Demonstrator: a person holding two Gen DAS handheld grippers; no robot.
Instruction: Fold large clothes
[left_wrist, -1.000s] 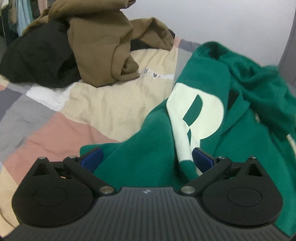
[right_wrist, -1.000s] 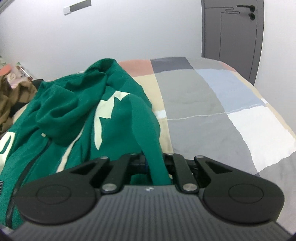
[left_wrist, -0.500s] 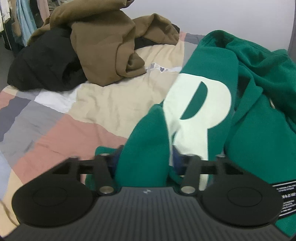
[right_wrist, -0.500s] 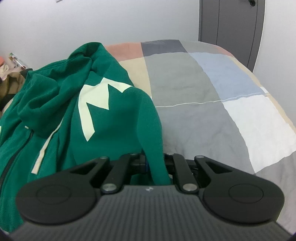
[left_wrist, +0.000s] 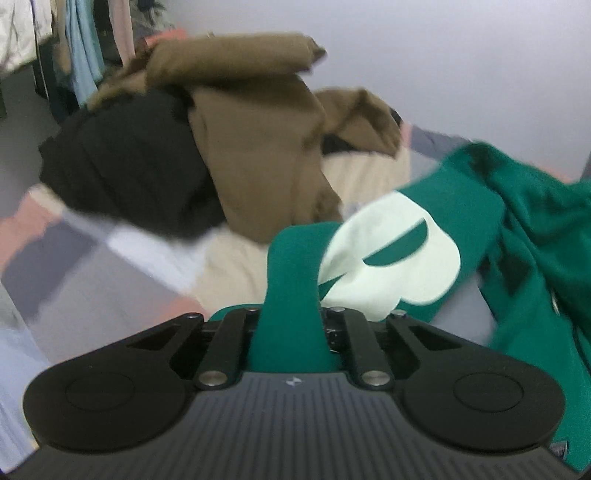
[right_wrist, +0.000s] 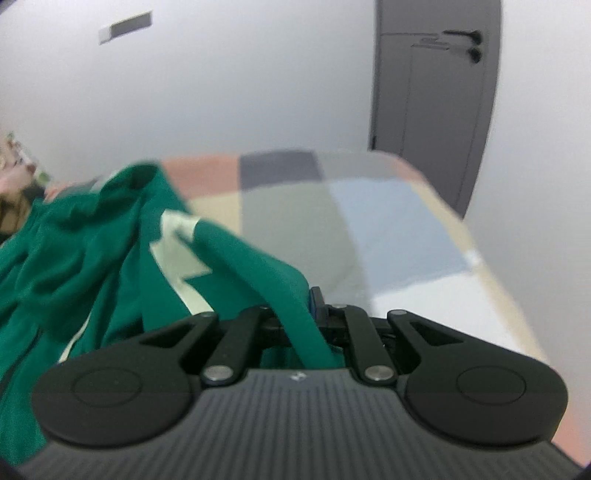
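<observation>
Gripping the green sweatshirt (left_wrist: 524, 236) at two points: left gripper (left_wrist: 291, 325) having just been closing, now clamped on a fold of green cloth; right gripper (right_wrist: 301, 321) pinched tight on another fold. Lifting the garment, bunched across the middle of the patchwork bed (right_wrist: 388, 229), clear of the brown and black clothes pile (left_wrist: 221, 155) at the far-left corner. Next, probably: pulling both grips apart to stretch the cloth taut, then laying it flat on the bare covers toward the right edge.
</observation>
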